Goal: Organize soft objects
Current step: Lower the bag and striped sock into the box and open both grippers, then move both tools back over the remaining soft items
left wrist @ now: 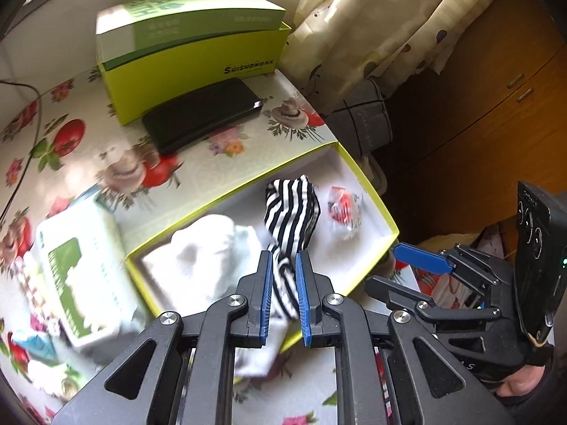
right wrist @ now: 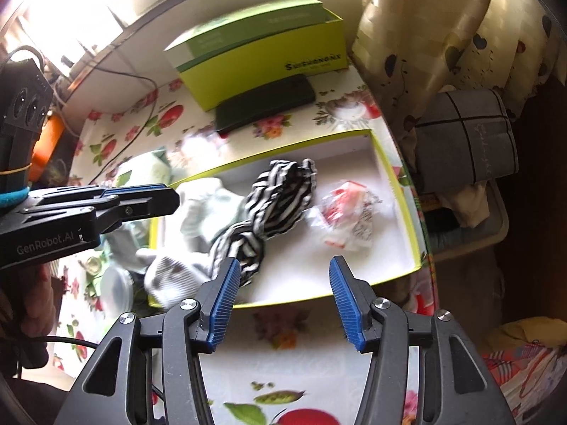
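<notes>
A floral tablecloth [right wrist: 283, 354] covers the table by a curtained window. The left gripper [left wrist: 283, 283] has its jaws slightly apart, with the tail of a striped sock [left wrist: 290, 212] between them; whether the pads press it cannot be told. The right gripper [right wrist: 283, 301] stands open and empty over the near rim of a shallow green tray [right wrist: 400, 177]. In the tray lie the striped sock, a white sock [right wrist: 177, 276] and a crinkled wrapper [right wrist: 347, 212]. Beyond sit a black phone [right wrist: 265, 106] and a green box [right wrist: 262, 46]

left tongs [left wrist: 283, 283] | black frame | blue ribbed pads | silver screws
</notes>
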A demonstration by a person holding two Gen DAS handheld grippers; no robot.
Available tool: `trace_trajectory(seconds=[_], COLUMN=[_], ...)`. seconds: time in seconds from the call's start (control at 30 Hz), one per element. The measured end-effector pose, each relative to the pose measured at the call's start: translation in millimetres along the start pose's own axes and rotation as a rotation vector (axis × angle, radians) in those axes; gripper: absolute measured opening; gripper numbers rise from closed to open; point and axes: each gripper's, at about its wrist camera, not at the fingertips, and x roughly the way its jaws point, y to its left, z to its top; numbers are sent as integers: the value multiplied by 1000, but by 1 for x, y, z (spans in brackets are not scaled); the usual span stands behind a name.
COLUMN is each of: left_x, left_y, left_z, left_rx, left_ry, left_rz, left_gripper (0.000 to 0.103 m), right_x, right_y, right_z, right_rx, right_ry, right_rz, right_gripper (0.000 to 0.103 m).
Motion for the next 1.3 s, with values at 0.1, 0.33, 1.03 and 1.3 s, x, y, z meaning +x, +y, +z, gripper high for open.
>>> trace_trajectory(seconds=[0.1,0.33,1.03,1.3], left_x=[-14,-48,-92,-99], left_y=[3,14,83,104], left_z=[-13,-41,-107,-122], left_rx=[-6,-36,-201,-266], left_ry=[-15,-61,-113,-113], left_rz=[6,37,144,158], left_gripper=[14,14,14,14], right_x=[-7,-19,-18,-13], right_y=[15,54,153,177], right_z=[-6,-12,-22,-24], right_rx=[-21,-80,-280,-328], right_ry=[-1,-3,49,77], right_rz=[6,24,105,123], right_gripper=[55,55,55,55])
